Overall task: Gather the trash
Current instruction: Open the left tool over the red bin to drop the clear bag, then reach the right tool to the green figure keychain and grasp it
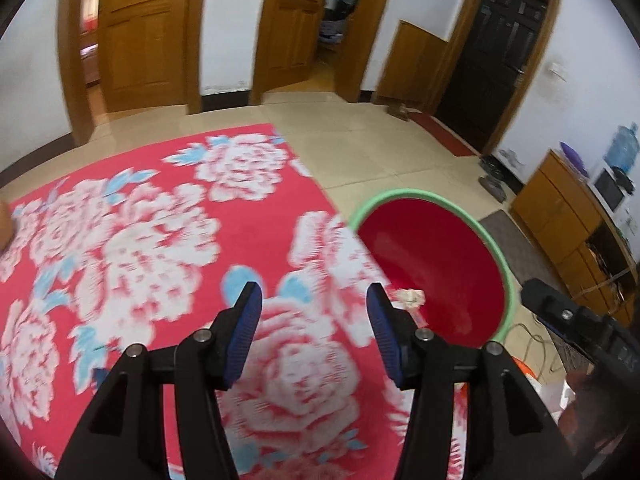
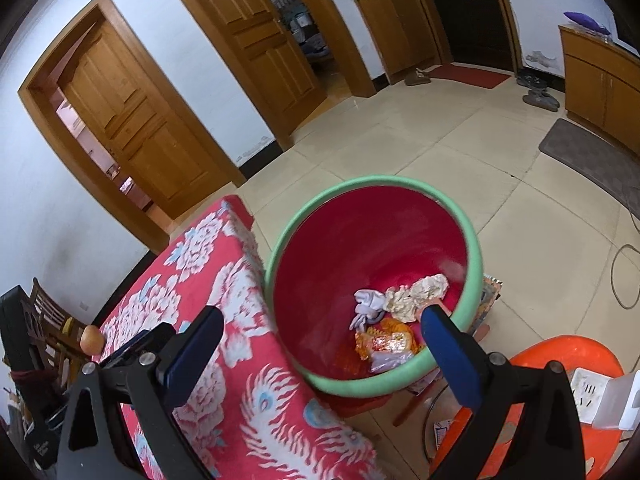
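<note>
A red bin with a green rim [image 2: 476, 252] stands on the floor beside the table; it also shows in the left wrist view [image 1: 510, 280]. Inside it lie crumpled cream paper [image 2: 420, 290], a white wad [image 2: 366, 304] and an orange wrapper [image 2: 388, 342]. My right gripper [image 2: 324, 334] is open and empty above the bin's near rim. My left gripper [image 1: 314, 298] is open and empty over the red floral tablecloth [image 1: 160, 240]. A crumpled paper scrap [image 1: 410, 297] shows just beyond my left gripper's right finger, at the bin's edge.
An orange fruit [image 2: 91, 339] sits at the table's far left edge. An orange plastic stool [image 2: 560, 360] with a white box stands right of the bin. Wooden doors [image 1: 140, 28], a cabinet [image 1: 568, 208], shoes and mats line the tiled floor. The right gripper's body [image 1: 580, 320] shows at right.
</note>
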